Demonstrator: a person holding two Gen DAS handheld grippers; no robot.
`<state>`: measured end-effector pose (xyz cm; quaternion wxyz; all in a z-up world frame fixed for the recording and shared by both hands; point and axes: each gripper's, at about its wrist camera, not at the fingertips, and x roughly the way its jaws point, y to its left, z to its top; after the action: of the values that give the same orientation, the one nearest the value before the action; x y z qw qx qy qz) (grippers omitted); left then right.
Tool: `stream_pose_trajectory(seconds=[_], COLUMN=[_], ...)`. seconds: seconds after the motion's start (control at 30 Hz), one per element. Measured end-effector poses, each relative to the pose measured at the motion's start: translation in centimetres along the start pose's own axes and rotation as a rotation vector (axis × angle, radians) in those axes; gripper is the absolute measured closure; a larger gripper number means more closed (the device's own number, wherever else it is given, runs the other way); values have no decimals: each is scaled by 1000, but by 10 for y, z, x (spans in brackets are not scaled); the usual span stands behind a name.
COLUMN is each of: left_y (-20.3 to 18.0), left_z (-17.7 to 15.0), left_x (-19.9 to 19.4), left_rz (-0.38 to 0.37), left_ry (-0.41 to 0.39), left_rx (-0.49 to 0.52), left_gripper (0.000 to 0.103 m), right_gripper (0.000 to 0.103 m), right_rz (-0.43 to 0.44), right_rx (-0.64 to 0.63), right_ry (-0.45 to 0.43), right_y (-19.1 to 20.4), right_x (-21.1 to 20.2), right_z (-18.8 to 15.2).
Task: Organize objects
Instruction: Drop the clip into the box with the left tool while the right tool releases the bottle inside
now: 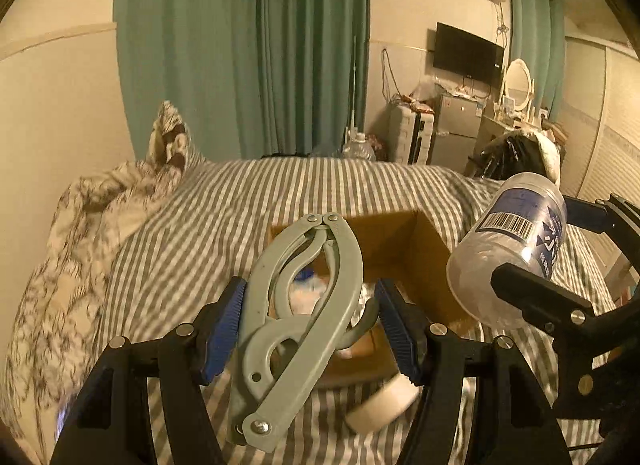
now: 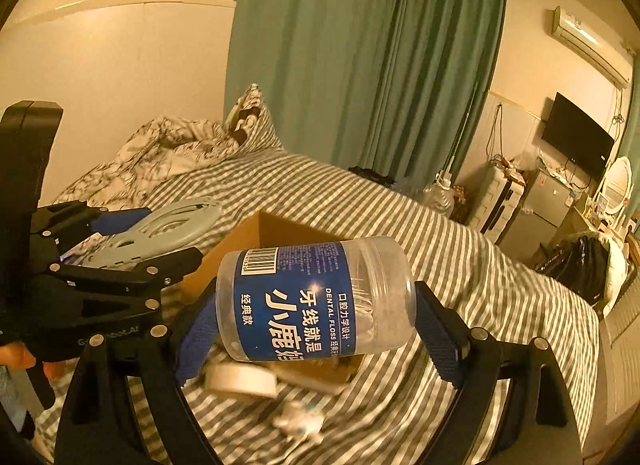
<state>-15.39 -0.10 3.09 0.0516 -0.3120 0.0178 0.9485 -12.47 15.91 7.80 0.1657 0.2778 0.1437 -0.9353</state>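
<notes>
My left gripper (image 1: 312,323) is shut on a grey folding hanger (image 1: 298,325) and holds it above an open cardboard box (image 1: 400,237) on the striped bed. My right gripper (image 2: 316,325) is shut on a clear dental floss jar with a blue label (image 2: 312,299), held on its side over the box (image 2: 276,231). The jar also shows at the right of the left wrist view (image 1: 510,253). The hanger and left gripper show at the left of the right wrist view (image 2: 160,231). A white tape roll (image 1: 382,405) lies on the bed near the box.
The grey-striped bed sheet (image 1: 240,201) fills the middle. A crumpled patterned duvet (image 1: 80,233) lies at the left. Green curtains (image 1: 248,45) hang behind. A fridge (image 1: 456,129) and black bag (image 1: 508,157) stand beyond the bed. A small white item (image 2: 300,421) lies near the tape.
</notes>
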Motion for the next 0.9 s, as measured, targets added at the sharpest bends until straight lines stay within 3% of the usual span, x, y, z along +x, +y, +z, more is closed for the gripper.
stream_pose_trajectory(seconds=[0.23,0.53,0.73,0.9], left_y=[-4,1,-1,-8], left_z=[18,4,-8,-9], left_x=[46,100,116,114], left_rz=[-7,6,0,-4], left_ry=[24,99,125,128], left_rx=[13,19,36,62], left_gripper=[36,36,36,31], right_gripper=[14,14,14,13], right_rz=[-13,7,43,43], right_rx=[-13,-7,37,28], right_ry=[21,92,141,153], right_y=[-16,-29,-32,-30], right_x=[42,99,128,125], right_z=[21,14,-6,-9])
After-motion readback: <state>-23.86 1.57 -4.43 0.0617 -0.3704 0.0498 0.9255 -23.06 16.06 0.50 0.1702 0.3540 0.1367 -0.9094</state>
